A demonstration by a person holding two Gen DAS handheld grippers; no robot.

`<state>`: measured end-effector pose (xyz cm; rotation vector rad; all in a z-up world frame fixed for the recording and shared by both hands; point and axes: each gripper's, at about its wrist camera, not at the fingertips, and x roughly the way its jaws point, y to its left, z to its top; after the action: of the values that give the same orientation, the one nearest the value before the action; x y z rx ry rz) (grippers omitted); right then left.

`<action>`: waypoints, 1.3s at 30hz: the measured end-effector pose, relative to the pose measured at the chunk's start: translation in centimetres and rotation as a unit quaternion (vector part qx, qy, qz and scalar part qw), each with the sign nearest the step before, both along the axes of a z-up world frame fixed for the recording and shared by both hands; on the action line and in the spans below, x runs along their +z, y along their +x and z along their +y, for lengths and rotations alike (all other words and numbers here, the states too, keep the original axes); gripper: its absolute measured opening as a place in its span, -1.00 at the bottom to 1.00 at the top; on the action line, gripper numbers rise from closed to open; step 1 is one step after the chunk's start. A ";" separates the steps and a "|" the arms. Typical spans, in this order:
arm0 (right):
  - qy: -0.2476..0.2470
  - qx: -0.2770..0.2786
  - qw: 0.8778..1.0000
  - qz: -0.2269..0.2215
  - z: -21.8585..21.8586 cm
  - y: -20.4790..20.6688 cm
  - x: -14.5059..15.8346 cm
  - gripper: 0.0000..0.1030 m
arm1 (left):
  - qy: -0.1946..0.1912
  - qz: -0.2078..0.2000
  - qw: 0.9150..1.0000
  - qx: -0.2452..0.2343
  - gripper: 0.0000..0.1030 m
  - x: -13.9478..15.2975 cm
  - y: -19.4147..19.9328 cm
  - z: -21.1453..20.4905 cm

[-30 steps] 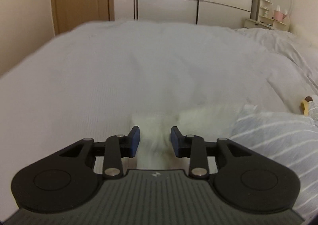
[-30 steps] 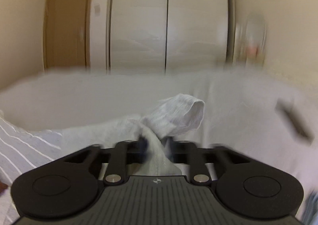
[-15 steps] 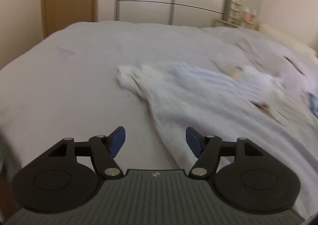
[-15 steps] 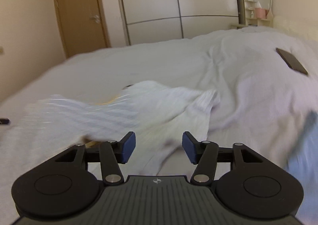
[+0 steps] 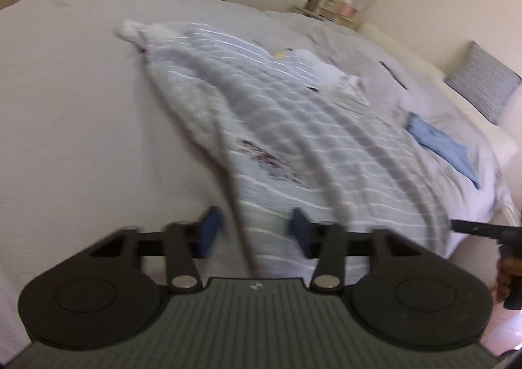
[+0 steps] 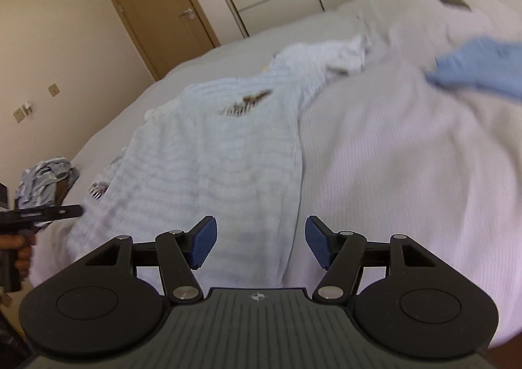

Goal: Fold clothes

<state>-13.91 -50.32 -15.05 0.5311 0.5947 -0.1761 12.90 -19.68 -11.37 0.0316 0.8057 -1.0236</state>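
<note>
Striped shirt (image 5: 293, 127) lies spread beneath both gaping claws, left claw (image 5: 254, 232) and right claw (image 6: 261, 242).

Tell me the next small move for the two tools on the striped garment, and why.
Probably lower both tools onto the near hem and close. The left tool and right tool are open, holding nothing, and the striped garment lies spread on the bed, its near edge right below them.

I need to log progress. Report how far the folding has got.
Done: the striped shirt lies spread on the bed; a blue garment sits near the pillow. In hand: nothing; both the left hand-held gripper and the right one are open. Left: every fold of the shirt.
</note>
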 end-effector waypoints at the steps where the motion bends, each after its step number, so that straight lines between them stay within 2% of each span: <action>1: 0.005 -0.006 1.000 0.006 0.3 -0.4 -0.4 0.23 | -0.002 0.000 1.000 -0.009 -0.82 0.2 -0.3 -0.4; 5: 0.037 -0.033 0.999 0.011 0.8 -1.4 -2.0 0.23 | -0.031 -0.007 0.999 -0.022 -0.87 1.8 -1.2 -0.6; 7: 0.054 -0.031 0.998 0.014 0.6 -1.3 -2.7 0.14 | -0.044 -0.013 0.999 -0.027 -0.86 2.8 -1.5 -0.8; 8: 0.062 -0.027 0.998 0.015 0.5 -1.2 -2.8 -0.20 | -0.049 -0.018 0.998 -0.032 -0.78 3.1 -1.9 -0.7; 9: 0.070 -0.022 0.997 0.015 0.4 -1.0 -2.9 -0.67 | -0.054 -0.023 0.998 -0.038 -0.73 3.3 -2.2 -0.6; 10: 0.070 -0.021 0.997 0.016 0.2 -0.9 -2.7 -0.87 | -0.052 -0.028 0.997 -0.040 -0.57 3.6 -2.4 -0.5; 11: 0.058 -0.027 0.998 0.019 0.0 -0.9 -2.3 -0.88 | -0.051 -0.033 0.997 -0.041 -0.40 3.8 -2.7 -0.3; 13: 0.022 -0.046 0.998 0.024 -0.4 -1.1 -1.1 -0.90 | -0.041 -0.040 0.998 -0.028 -0.29 3.4 -2.6 0.7; 16: -0.037 -0.082 0.996 0.026 -1.1 -1.8 0.6 -0.92 | -0.027 -0.050 0.998 -0.009 -0.19 2.9 -2.5 2.2; 20: -0.094 -0.091 0.991 0.038 -1.0 -1.6 1.3 -0.92 | -0.002 -0.043 0.999 0.029 -0.20 1.6 -1.1 3.2; 22: -0.103 -0.095 0.989 0.039 -0.9 -1.6 1.3 -0.92 | 0.010 -0.037 0.998 0.046 -0.25 0.8 -0.2 3.3; 28: -0.091 -0.109 0.989 0.033 -1.9 -1.5 1.3 -0.93 | 0.000 -0.014 0.999 0.046 -0.23 -0.5 0.6 0.3; 31: -0.092 -0.105 0.989 0.038 -2.1 -1.1 1.3 -0.93 | -0.005 -0.002 0.999 0.046 -0.07 -1.1 1.0 -1.2; 34: -0.085 -0.105 0.990 0.046 -2.3 -0.9 0.7 -0.93 | -0.010 0.009 0.999 0.046 -0.03 -1.8 1.4 -2.7; 35: -0.081 -0.107 0.990 0.047 -2.3 -0.8 0.5 -0.93 | -0.012 0.013 0.999 0.046 -0.06 -2.0 1.6 -3.2; 36: -0.076 -0.109 0.990 0.047 -2.4 -0.8 0.4 -0.93 | -0.012 0.013 0.999 0.044 -0.19 -1.6 1.5 -3.0; 37: -0.073 -0.110 0.990 0.048 -2.4 -0.8 0.2 -0.93 | -0.012 0.013 0.999 0.042 -0.74 -1.3 1.5 -2.8; 38: -0.072 -0.110 0.990 0.049 -2.4 -0.7 0.1 -0.92 | -0.013 0.014 0.999 0.041 -0.94 -1.0 1.5 -2.7; 39: -0.072 -0.110 0.990 0.050 -2.4 -0.6 0.1 -0.92 | -0.013 0.014 0.999 0.039 -0.95 -0.7 1.5 -2.5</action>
<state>-14.55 -52.75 -14.99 0.4494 0.6149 -0.4536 14.40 -22.21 -12.03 -0.0362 0.8128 -0.9620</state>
